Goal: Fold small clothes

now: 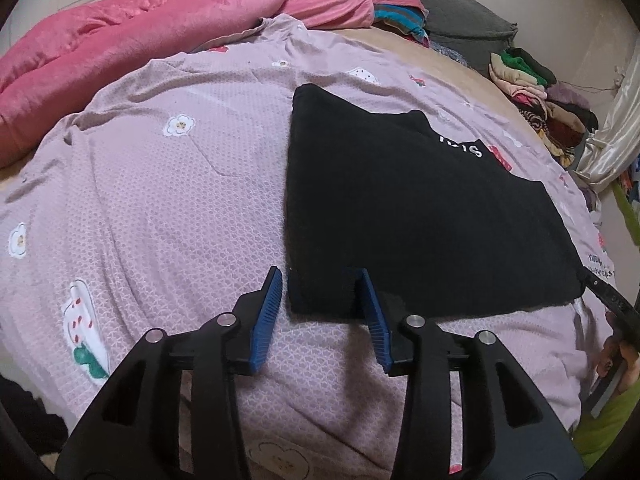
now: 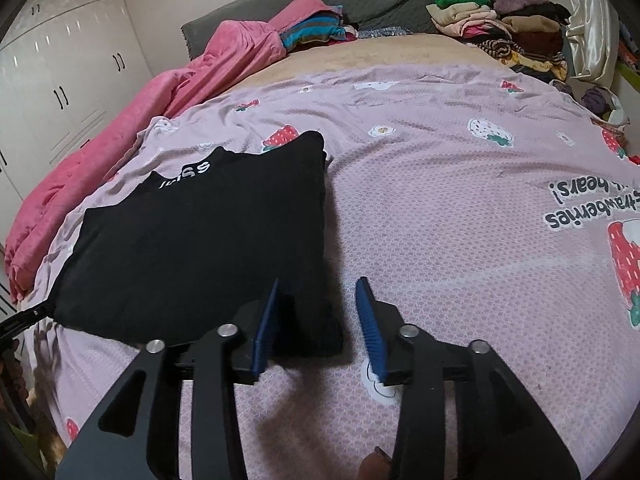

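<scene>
A black garment with white lettering (image 1: 420,208) lies partly folded and flat on the mauve strawberry-print bedspread (image 1: 160,200). My left gripper (image 1: 320,280) is open, its blue pads straddling the garment's near left corner. In the right wrist view the same garment (image 2: 200,248) lies to the left, and my right gripper (image 2: 318,286) is open with its pads straddling the near right corner. The tip of the right gripper shows at the right edge of the left wrist view (image 1: 612,304), and the tip of the left gripper shows at the left edge of the right wrist view (image 2: 20,320).
A pink blanket (image 2: 132,120) is bunched along the bed's far left side. Piles of clothes (image 2: 500,28) sit at the head of the bed by a grey headboard (image 2: 360,0). White wardrobe doors (image 2: 60,80) stand to the left.
</scene>
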Motion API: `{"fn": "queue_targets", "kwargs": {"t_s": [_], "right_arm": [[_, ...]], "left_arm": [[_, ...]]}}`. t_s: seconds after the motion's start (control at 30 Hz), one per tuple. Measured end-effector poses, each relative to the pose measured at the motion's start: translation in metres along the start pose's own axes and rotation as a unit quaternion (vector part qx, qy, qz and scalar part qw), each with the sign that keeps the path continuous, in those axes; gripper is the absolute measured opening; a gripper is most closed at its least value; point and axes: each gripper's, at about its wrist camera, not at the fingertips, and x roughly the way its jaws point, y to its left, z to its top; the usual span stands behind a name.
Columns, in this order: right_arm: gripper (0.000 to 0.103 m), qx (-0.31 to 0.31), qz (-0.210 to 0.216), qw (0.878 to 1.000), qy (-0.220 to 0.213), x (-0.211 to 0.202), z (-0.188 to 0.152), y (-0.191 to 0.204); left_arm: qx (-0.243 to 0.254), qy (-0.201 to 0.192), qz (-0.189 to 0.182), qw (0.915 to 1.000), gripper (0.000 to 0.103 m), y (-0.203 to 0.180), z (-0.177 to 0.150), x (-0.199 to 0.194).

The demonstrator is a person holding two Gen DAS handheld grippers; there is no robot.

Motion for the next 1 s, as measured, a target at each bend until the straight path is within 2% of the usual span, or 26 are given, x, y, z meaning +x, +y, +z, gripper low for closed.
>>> {"fn": "queue_targets", "kwargs": {"t_s": [0.1,0.17,0.23,0.37,0.43,0.6,0.7,1.0], "right_arm": [[0.046,-0.002,-0.002,1.000,-0.006,-0.007,-0.001,0.001],[0.054,-0.003,-0.001,1.000,-0.009,-0.010,-0.001,0.003],[0.063,-0.004,0.002,1.000,-0.015,-0.016,-0.002,0.006],[0.078,-0.015,0.005,1.000,-0.022,-0.024,-0.004,0.015],[0.086,-0.021,0.004,0.999,-0.027,-0.029,-0.004,0.020],[0.092,-0.034,0.009,0.999,-0.041,-0.039,-0.003,0.032],[0.095,-0.043,0.010,0.998,-0.046,-0.044,-0.002,0.040],[0.097,-0.068,0.022,0.996,-0.048,-0.049,-0.005,0.067]], "left_arm": [[0.008,-0.003,0.007,0.9999,0.043,-0.003,-0.001,-0.003],[0.012,-0.007,0.009,0.9999,0.045,-0.005,-0.003,-0.006],[0.015,-0.010,0.011,0.9998,0.056,-0.006,-0.004,-0.009],[0.018,-0.018,0.016,0.9996,0.065,-0.007,-0.005,-0.017],[0.019,-0.023,0.018,0.9994,0.074,-0.008,-0.006,-0.021],[0.023,-0.032,0.025,0.9989,0.088,-0.008,-0.006,-0.030],[0.024,-0.035,0.027,0.9987,0.093,-0.008,-0.006,-0.033],[0.020,-0.044,0.036,0.9982,0.093,-0.002,-0.007,-0.042]]}}
